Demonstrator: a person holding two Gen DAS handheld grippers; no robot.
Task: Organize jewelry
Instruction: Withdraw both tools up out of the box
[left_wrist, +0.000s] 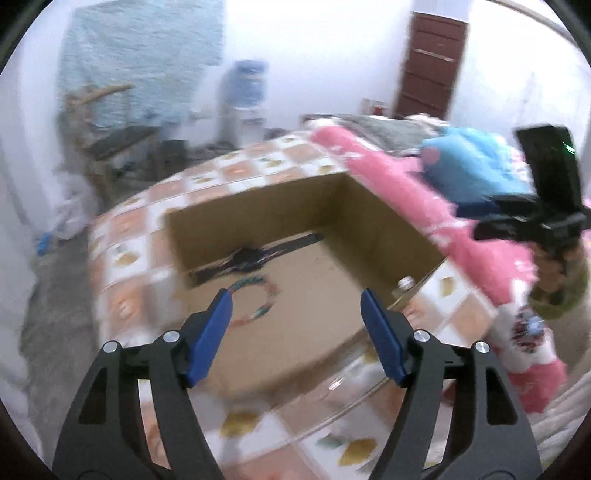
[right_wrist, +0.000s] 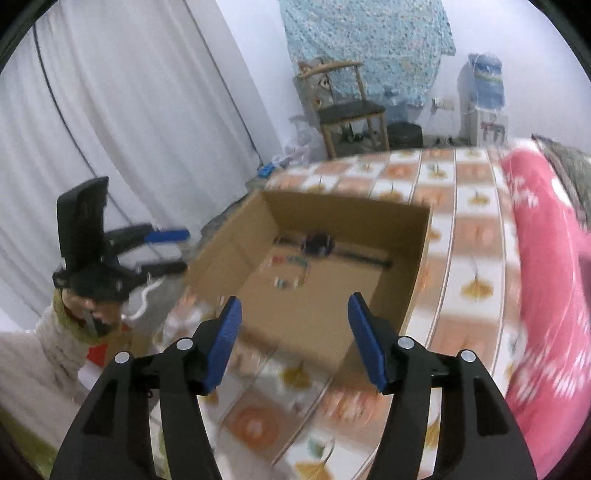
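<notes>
A: Evidently both blue-padded tools, left tool (left_wrist: 295, 306) and right tool (right_wrist: 293, 314), gape wide and carry nothing.

B: Beaded multicolour bracelet (left_wrist: 256, 301) and dark strap watch (left_wrist: 251, 256) lie inside the open brown cardboard box (left_wrist: 388, 229) near the bed's (left_wrist: 258, 162) corner, likely gathered there for sorting.

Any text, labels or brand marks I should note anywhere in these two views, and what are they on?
None can be read.
Water bottle on the dispenser: a printed label, too blurred to read.
Cardboard box: no print visible on its walls.
Watch in the box: face too small and blurred to read.
</notes>
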